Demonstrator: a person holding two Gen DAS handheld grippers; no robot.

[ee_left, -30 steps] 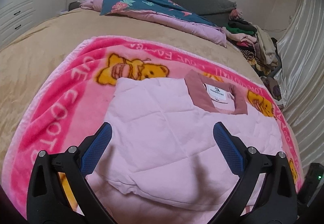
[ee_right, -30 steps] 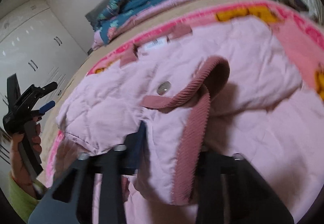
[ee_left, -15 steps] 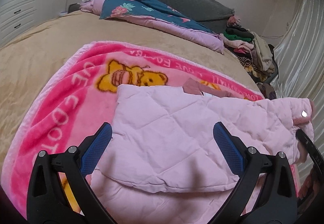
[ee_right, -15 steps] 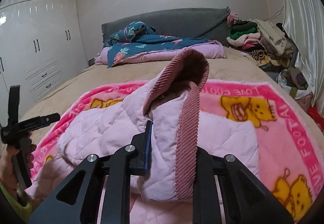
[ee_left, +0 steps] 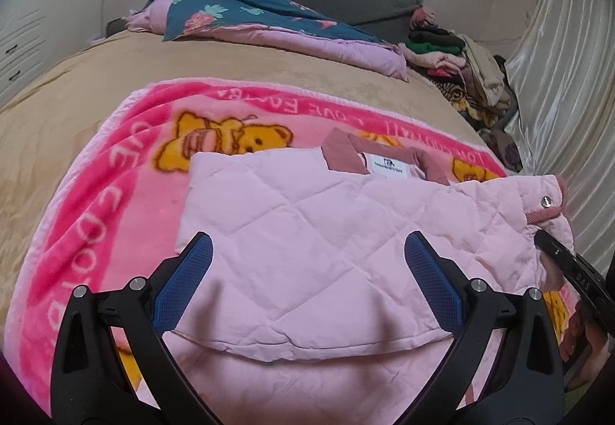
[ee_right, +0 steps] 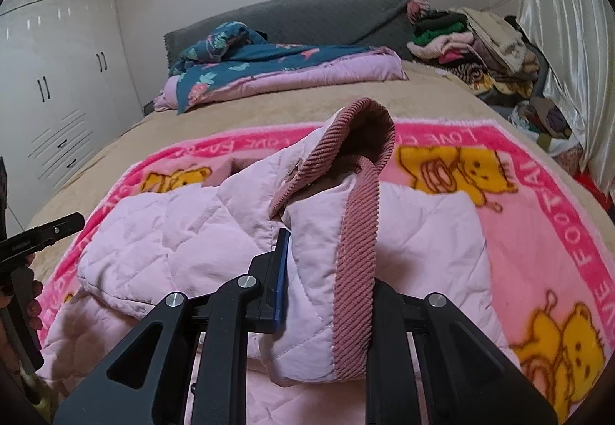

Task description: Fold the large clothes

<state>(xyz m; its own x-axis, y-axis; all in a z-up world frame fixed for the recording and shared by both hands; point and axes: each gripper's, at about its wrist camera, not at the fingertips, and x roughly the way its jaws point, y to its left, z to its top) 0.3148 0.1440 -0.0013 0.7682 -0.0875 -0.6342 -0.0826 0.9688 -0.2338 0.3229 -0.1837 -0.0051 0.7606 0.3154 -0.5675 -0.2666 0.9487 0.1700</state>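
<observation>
Nearest the right wrist camera, the right gripper (ee_right: 326,271) was clenched on the ribbed cuff (ee_right: 357,252) of the pink quilted jacket (ee_left: 326,252), the fabric bunched between its jaws and raised off the bed. In the left wrist view the left gripper (ee_left: 307,283) stood released, jaws wide, hovering over the jacket's near panel at six o'clock without touching it. The jacket lay on the pink bear blanket (ee_left: 96,213), one side already laid flat over the body, the sleeve carried across from three o'clock. By my judgement the fold was about half done: the sleeve had yet to be set down and a crosswise fold remained. Farther off at twelve o'clock lay a floral quilt (ee_left: 250,14), and at one o'clock a heap of clothes (ee_left: 461,60).
</observation>
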